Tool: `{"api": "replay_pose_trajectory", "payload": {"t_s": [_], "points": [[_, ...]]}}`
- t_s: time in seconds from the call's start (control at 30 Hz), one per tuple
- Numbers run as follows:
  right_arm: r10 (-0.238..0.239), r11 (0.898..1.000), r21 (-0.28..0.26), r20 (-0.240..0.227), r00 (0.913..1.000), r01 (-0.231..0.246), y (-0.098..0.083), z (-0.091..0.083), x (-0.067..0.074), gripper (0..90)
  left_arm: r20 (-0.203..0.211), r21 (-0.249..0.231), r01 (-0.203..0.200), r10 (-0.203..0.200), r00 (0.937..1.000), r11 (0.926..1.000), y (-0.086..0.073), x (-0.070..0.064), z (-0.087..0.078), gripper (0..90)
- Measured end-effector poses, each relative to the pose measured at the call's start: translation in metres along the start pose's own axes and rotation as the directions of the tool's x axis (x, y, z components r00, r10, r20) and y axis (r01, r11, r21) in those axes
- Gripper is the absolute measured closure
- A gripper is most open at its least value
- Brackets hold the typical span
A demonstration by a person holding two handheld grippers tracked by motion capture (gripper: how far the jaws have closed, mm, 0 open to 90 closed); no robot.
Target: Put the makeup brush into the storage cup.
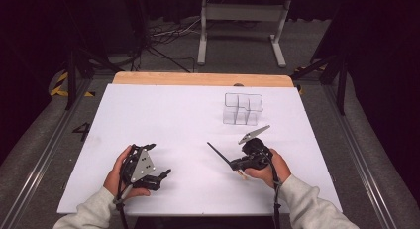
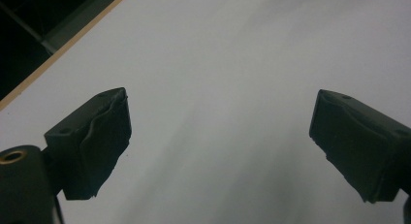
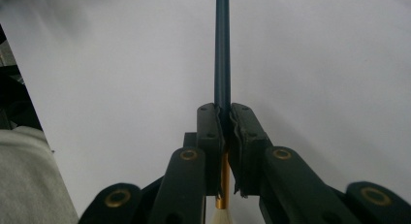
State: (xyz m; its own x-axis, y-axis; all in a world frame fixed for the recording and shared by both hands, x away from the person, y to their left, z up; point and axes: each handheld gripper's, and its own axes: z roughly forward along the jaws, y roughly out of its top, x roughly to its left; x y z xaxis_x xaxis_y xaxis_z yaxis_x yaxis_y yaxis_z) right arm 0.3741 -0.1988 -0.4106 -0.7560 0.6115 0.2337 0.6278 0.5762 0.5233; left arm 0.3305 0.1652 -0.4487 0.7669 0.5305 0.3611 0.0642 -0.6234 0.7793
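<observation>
Dark-handled, pale-tipped paintbrush (image 3: 222, 49), probably, in right tool (image 3: 226, 118).

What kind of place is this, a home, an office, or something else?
Most likely a lab or recording studio, not a home. A white-topped table stands among dark curtains, loose cables run over a grey floor, and a person works with a handheld left gripper and right gripper.

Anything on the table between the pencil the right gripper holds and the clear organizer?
Nothing: in the high view, bare white table runs between the pencil clamped in the right gripper and the clear organizer.
</observation>
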Motion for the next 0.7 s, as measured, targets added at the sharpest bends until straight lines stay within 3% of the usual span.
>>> {"api": "replay_pose_trajectory", "payload": {"t_s": [0.13,0.4,0.7], "points": [[0.002,1.0,-0.009,-0.005,1.0,-0.002,0.001,-0.001,-0.001,84.0,-0.012,0.01,-0.03,0.03,0.9995,0.9995,0.003,0.0,0.003,10.2],[0.021,1.0,-0.022,-0.02,0.9996,-0.021,0.002,0.001,-0.005,84.0,0.002,-0.027,-0.065,0.065,0.9979,0.9975,0.015,0.001,0.013,11.3],[0.04,0.998,-0.038,-0.042,0.9983,-0.042,0.004,0.001,-0.01,84.0,0.023,-0.037,-0.117,0.118,0.9927,0.9924,0.028,-0.006,0.025,13.0]]}}
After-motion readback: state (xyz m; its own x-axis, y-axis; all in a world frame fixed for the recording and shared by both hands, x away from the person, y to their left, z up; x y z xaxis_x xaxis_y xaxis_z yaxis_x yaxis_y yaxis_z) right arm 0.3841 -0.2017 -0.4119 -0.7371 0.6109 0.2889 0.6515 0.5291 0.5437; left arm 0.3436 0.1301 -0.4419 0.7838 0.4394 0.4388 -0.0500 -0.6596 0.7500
